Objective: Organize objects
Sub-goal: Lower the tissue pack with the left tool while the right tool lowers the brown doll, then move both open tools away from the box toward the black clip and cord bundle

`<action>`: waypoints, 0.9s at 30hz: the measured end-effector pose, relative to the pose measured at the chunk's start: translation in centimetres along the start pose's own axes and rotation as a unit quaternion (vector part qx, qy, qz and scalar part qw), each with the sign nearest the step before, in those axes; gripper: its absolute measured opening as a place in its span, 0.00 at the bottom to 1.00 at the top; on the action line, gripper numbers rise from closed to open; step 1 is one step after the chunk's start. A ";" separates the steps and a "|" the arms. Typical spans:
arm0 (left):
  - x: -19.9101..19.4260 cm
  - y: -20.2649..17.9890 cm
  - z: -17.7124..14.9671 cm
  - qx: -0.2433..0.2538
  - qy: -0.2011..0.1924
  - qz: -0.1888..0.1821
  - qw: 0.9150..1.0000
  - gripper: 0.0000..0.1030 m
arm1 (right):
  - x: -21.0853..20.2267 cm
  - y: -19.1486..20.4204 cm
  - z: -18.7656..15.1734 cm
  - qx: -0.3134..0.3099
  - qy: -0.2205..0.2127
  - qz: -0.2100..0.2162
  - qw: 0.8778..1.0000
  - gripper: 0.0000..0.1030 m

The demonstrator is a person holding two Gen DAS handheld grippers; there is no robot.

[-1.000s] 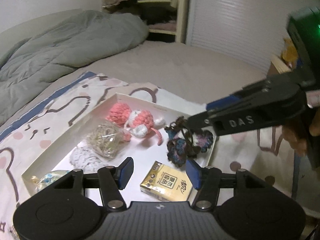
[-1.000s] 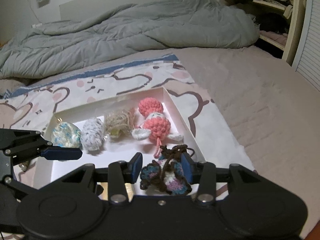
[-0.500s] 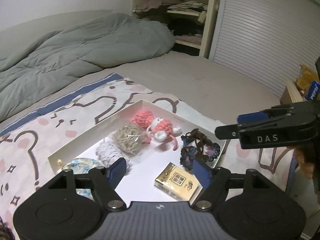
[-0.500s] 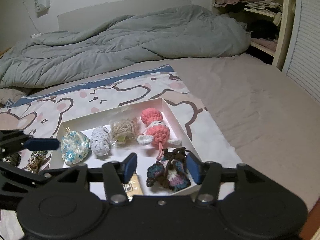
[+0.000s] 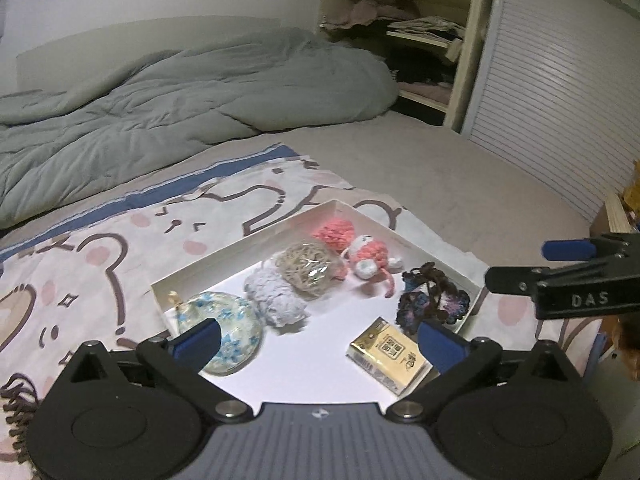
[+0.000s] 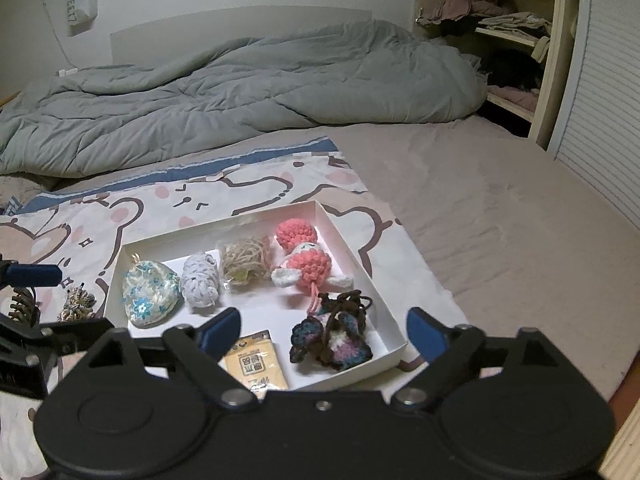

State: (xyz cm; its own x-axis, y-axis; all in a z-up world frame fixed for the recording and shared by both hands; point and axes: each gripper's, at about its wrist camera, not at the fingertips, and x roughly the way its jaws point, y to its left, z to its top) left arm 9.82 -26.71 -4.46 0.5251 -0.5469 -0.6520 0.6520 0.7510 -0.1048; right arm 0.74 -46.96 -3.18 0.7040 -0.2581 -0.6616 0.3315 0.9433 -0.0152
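Observation:
A white box [image 6: 384, 312] [image 5: 192, 276] lies on the bear-print sheet. In it are a blue flowered pouch [image 6: 149, 293] [image 5: 224, 330], a grey crochet piece [image 6: 201, 283], a twine bundle [image 6: 246, 261], a pink crochet doll [image 6: 306, 256] [image 5: 352, 246], a dark crochet butterfly [image 6: 332, 338] [image 5: 434, 300] and a gold packet [image 6: 256, 368] [image 5: 388, 354]. My right gripper [image 6: 322, 332] is open and empty, above the box's near edge. My left gripper [image 5: 316, 340] is open and empty, over the box's near side.
A grey duvet [image 6: 240, 92] is heaped at the far side of the bed. A shelf unit [image 6: 516, 40] and a slatted door [image 6: 608, 120] stand at the right. Small tangled items [image 6: 76, 300] lie on the sheet left of the box.
My right gripper let go of the dark crochet butterfly in the box, opened wide and pulled back. My left gripper also drew back and up.

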 end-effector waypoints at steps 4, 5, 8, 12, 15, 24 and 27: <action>-0.8 0.7 -0.2 -0.009 -0.002 0.008 1.000 1.00 | -0.4 0.3 -0.1 -0.003 -0.007 -0.003 1.000 1.00; -1.0 0.9 -0.2 -0.011 -0.003 0.011 1.000 1.00 | -0.5 0.4 -0.2 -0.005 -0.007 -0.004 1.000 1.00; -1.6 1.6 -0.3 -0.020 -0.005 0.016 1.000 1.00 | -0.6 0.9 -0.1 -0.009 -0.008 -0.007 1.000 1.00; -2.6 2.8 -0.5 -0.032 -0.011 0.029 0.999 1.00 | -0.7 1.8 -0.1 -0.012 -0.006 -0.003 1.000 1.00; -3.3 3.9 -0.7 -0.043 -0.014 0.043 0.998 1.00 | -0.7 2.7 0.1 -0.014 -0.008 0.002 1.000 1.00; -6.0 8.3 -1.7 -0.073 -0.021 0.091 0.993 1.00 | -0.6 6.8 1.0 -0.028 -0.018 0.032 0.999 1.00; -7.0 9.9 -2.0 -0.085 -0.025 0.106 0.990 1.00 | -0.5 8.3 1.2 -0.034 -0.020 0.040 0.998 1.00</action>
State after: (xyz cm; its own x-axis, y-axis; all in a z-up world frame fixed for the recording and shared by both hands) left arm 11.51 -14.65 -2.44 0.6692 -0.3850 -0.6355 0.4252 0.8998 -0.0974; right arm 3.90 -39.24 -2.13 0.7514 -0.1872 -0.6327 0.2300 0.9731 -0.0147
